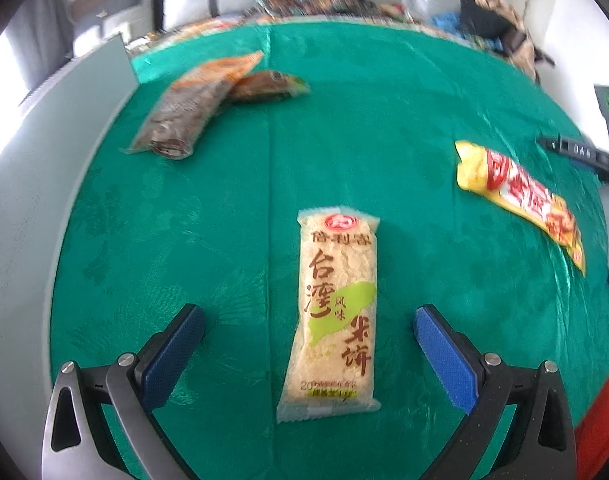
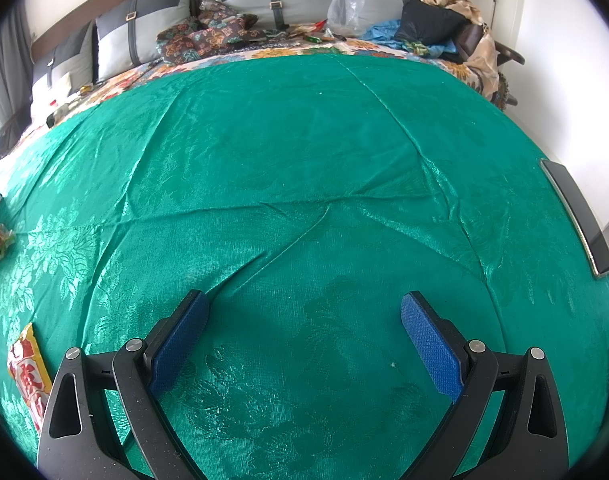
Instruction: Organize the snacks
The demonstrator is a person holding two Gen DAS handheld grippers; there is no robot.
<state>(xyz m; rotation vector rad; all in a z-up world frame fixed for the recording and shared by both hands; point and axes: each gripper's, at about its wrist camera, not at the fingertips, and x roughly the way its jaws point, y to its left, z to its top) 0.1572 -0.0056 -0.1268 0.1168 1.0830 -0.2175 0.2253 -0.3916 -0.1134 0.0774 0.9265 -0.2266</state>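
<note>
Below, the left gripper spreads its blue-padded fingers around a pale-yellow plastic rice-cracker packet; the right gripper gapes over green patterned cloth.

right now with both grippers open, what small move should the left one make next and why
Probably ease the left gripper down over the rice cracker pack and close. Its jaws are open and the pack lies lengthwise between them on the green cloth. The right gripper has only bare cloth ahead.
</note>
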